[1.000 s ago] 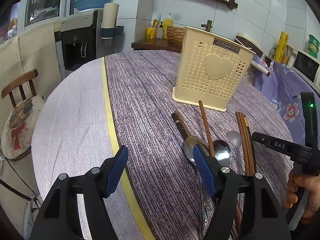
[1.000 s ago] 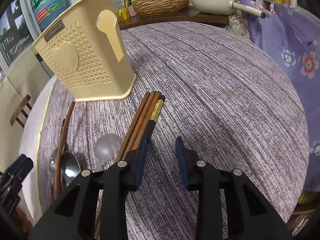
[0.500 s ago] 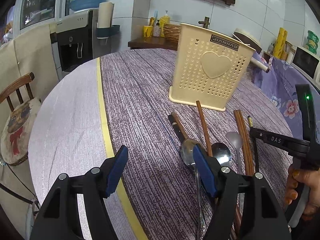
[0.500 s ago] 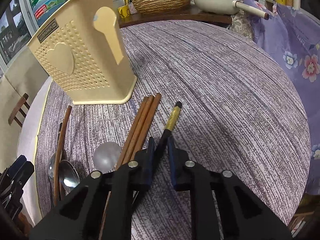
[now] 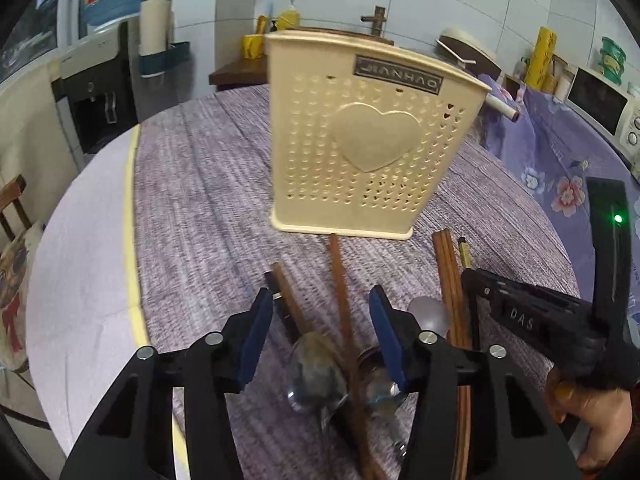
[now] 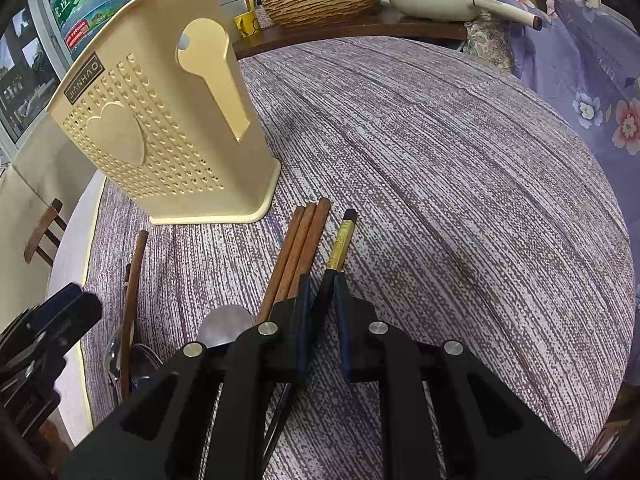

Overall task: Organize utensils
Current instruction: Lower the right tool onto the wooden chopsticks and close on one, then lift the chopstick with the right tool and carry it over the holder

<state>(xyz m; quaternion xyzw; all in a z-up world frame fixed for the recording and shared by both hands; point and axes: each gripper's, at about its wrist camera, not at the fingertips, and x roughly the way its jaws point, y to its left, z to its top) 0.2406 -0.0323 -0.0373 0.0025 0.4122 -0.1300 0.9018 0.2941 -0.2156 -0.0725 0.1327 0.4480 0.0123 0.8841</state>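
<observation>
The black chopstick with the gold band (image 6: 341, 246) lay on the purple tablecloth (image 6: 460, 184), clenched between the pads of the right gripper (image 6: 320, 280), just beside three brown chopsticks (image 6: 298, 252). Only the right wrist view showed that grip; from the left wrist the stick's tip (image 5: 463, 252) peeked past the gripper's black body. The left gripper (image 5: 320, 312) had just been closing, its jaws apart above a single brown chopstick (image 5: 340, 300) and two metal spoons (image 5: 316, 376), pinching nothing. The cream perforated utensil holder (image 5: 360, 152) stood upright beyond the utensils; its inside was hidden in both views. The spoon bowls were blurred, and a paler spoon (image 5: 428, 314) was perhaps plastic. A hand (image 5: 592, 416) was cut off at the edge.
</observation>
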